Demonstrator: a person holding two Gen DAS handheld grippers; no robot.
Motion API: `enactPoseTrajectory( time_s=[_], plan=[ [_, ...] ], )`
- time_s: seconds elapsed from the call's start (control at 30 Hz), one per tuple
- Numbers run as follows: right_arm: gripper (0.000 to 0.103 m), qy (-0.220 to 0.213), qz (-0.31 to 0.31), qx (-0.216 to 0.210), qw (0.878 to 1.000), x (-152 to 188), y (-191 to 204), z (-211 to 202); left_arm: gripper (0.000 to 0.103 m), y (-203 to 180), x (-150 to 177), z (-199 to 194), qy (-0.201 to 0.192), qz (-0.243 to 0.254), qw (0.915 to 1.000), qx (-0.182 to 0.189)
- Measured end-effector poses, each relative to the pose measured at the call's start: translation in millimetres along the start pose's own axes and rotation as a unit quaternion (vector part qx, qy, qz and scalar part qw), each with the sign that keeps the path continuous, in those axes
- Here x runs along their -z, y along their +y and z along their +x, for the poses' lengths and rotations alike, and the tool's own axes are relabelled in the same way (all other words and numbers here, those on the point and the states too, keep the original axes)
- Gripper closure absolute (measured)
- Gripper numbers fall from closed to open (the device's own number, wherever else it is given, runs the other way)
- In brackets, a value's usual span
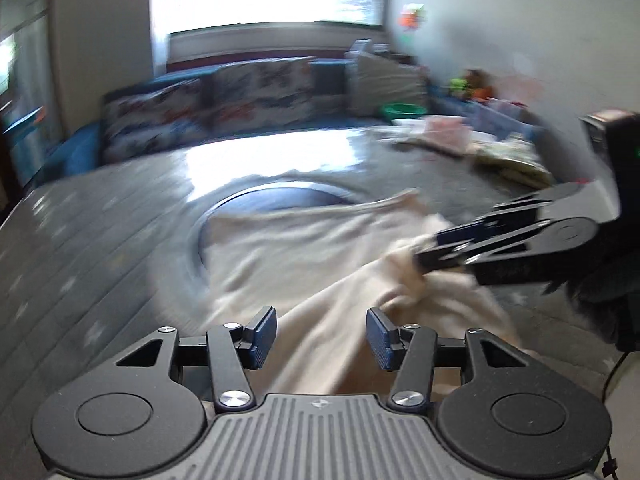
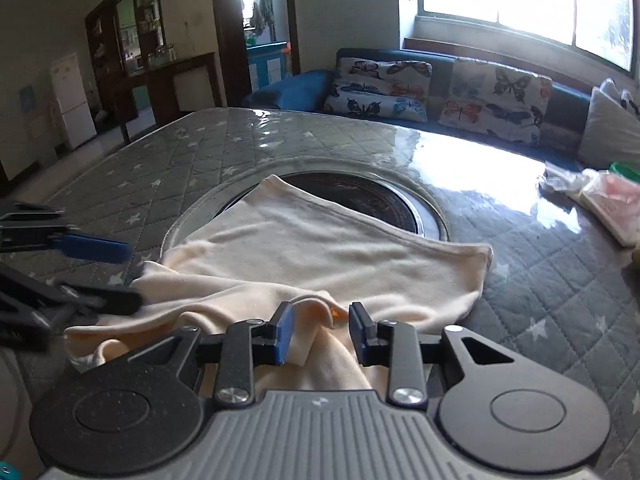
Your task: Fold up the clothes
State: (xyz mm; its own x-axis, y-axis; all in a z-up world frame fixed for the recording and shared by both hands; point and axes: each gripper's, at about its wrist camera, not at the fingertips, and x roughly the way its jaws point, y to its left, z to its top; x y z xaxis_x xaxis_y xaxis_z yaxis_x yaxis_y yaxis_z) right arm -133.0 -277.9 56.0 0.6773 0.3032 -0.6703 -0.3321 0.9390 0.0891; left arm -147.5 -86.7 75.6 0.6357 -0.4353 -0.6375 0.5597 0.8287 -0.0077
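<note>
A cream garment [image 2: 320, 240] lies spread on the grey quilted table [image 2: 160, 168], its far edge over a dark round inset [image 2: 360, 196]. Its near edge is bunched into folds. My right gripper [image 2: 322, 336] stands over that near edge, jaws apart, with a raised fold of the cloth in the gap and not pinched. My left gripper [image 1: 322, 336] is open above the same garment [image 1: 300, 248], with cloth lying below its pads. In the left wrist view, which is blurred, the right gripper [image 1: 420, 256] reaches in from the right at a bunch of cloth. The left gripper [image 2: 120, 276] shows at the left edge, open.
A shiny clear sheet covers the star-patterned tablecloth. A blue sofa with butterfly cushions [image 2: 496, 96] runs behind the table under a bright window. Loose bags and a pink item [image 2: 600, 200] sit at the table's far right, with a green bowl [image 1: 404, 111] beyond.
</note>
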Motion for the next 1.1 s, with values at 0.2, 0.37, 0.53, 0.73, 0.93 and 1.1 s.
enactPoseTrajectory(
  time_s=[0.2, 0.37, 0.53, 0.73, 0.93, 1.1],
  plan=[
    [0.073, 0.007, -0.005, 0.007, 1.000, 11, -2, -17, 0.050, -30, -17, 51, 0.023, 0.072, 0.9967, 0.031],
    [0.072, 0.013, -0.006, 0.011, 1.000, 22, -7, -29, 0.058, -35, -18, 78, 0.052, 0.092, 0.9938, 0.034],
    [0.072, 0.023, -0.016, 0.009, 1.000, 31, -2, -30, 0.082, -22, -19, 92, 0.074, 0.071, 0.9942, 0.030],
    [0.069, 0.030, -0.026, 0.004, 0.999, 38, 7, -26, 0.089, -8, -24, 82, 0.059, 0.031, 0.9973, 0.032],
    [0.064, 0.030, -0.028, -0.006, 0.999, 39, 17, -20, 0.089, 6, -26, 73, 0.050, -0.013, 0.9979, 0.038],
    [0.061, 0.039, -0.036, -0.012, 0.999, 44, 25, -13, 0.089, 23, -28, 69, 0.046, -0.066, 0.9957, 0.045]
  ],
)
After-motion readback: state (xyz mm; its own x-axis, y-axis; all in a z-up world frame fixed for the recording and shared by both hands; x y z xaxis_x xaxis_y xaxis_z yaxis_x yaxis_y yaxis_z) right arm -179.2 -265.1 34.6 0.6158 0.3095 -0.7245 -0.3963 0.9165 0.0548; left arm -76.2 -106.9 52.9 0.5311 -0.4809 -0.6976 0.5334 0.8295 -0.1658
